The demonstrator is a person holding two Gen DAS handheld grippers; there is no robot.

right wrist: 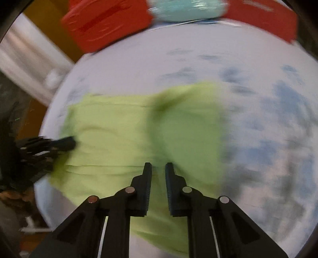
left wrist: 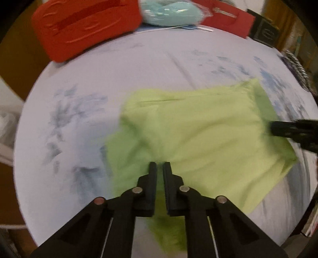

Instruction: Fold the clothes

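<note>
Both claws, left gripper (left wrist: 160, 165) and right gripper (right wrist: 158, 166), pinch the lime-green cloth garment (left wrist: 198, 135); only the left view shows a striped item (left wrist: 298, 67) at the white blue-patterned bed sheet's (left wrist: 99, 79) right edge.

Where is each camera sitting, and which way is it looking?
Left wrist view: sits on the left gripper, looks forward along its fingers at the green cloth; the right gripper pokes in from the right.
Right wrist view: sits on the right gripper, looks over the same cloth; the left gripper shows at the left edge.
Both share the cloth, the floral sheet, the red cases and the teal bundle at the back.
</note>
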